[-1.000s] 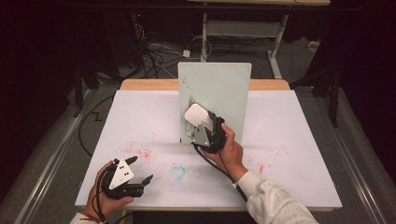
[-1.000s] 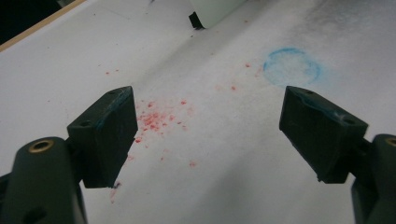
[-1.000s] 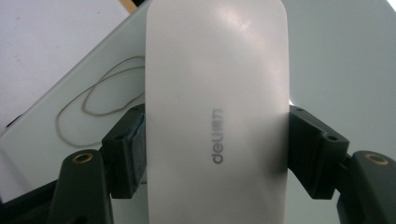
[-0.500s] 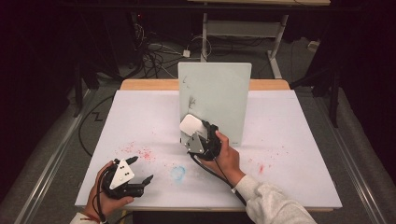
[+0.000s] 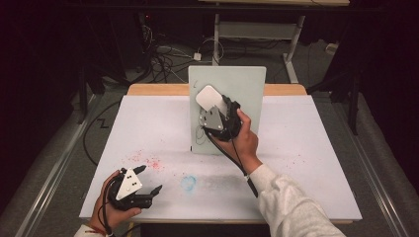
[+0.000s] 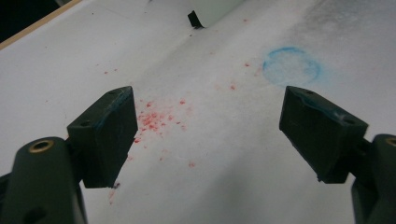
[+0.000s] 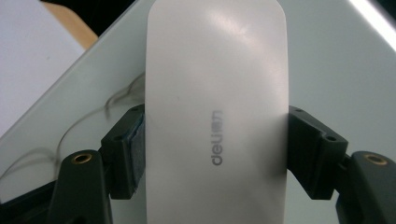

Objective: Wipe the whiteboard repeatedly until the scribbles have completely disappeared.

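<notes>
Whiteboard (image 5: 247, 94) is standing upright mid-table, and we're pressing the white eraser (image 5: 209, 97) against its face, the right gripper (image 5: 217, 116) clamping it by both sides. Tilting it risks leaving the faint scribbles (image 7: 84, 126). Since half a second ago, we're sitting higher on the board. Left gripper (image 5: 148, 180) is resting spread, holding nothing.

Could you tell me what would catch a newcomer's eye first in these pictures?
Probably the white eraser clamped in the right gripper, held against the upright whiteboard at the table's far middle. Next, the blue ring stain and red specks on the white table cover, near the open left gripper.
</notes>
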`<state>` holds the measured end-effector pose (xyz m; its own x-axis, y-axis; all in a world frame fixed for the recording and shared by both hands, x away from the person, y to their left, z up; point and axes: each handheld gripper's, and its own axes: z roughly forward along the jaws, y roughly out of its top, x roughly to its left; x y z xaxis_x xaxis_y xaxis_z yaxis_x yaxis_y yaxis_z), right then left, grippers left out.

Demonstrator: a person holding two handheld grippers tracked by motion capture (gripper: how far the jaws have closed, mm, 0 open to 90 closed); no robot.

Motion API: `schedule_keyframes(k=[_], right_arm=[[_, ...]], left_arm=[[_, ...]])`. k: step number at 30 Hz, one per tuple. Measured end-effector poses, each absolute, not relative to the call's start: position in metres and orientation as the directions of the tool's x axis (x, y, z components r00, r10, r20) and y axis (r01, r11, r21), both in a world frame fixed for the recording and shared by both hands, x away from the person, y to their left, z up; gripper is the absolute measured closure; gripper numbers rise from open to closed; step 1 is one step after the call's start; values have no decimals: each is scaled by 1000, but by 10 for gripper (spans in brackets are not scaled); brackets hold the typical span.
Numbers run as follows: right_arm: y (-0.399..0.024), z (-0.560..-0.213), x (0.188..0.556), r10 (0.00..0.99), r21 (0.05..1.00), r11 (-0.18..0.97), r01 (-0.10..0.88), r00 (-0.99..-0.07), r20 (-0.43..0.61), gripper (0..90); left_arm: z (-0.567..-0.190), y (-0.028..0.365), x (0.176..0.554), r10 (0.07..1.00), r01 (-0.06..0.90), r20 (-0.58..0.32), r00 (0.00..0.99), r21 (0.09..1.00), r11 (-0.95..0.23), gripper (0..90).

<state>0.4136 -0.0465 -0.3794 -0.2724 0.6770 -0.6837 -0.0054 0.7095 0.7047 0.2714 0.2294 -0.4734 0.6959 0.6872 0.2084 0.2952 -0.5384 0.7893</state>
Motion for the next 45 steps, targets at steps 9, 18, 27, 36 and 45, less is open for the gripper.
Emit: schedule_keyframes(k=[9, 18, 27, 36, 45], right_arm=[[-23, -352, 426, 681, 707, 707, -18, -254, -687, 310], [-17, -385, 412, 654, 682, 732, 5, -288, -700, 311], [-25, -440, 390, 588, 617, 787, 8, -310, -747, 311], [-27, -467, 379, 510, 541, 841, 9, -350, -786, 311], [-37, -471, 376, 495, 530, 847, 28, -403, -770, 311]], left_arm=[[-473, 231, 271, 690, 293, 203, 694, 797, -529, 188], [-472, 233, 269, 689, 288, 208, 695, 797, -531, 188], [-472, 231, 269, 689, 290, 205, 695, 797, -530, 188], [-473, 230, 270, 688, 291, 207, 695, 795, -533, 188], [-472, 231, 269, 689, 292, 208, 694, 794, -533, 188]])
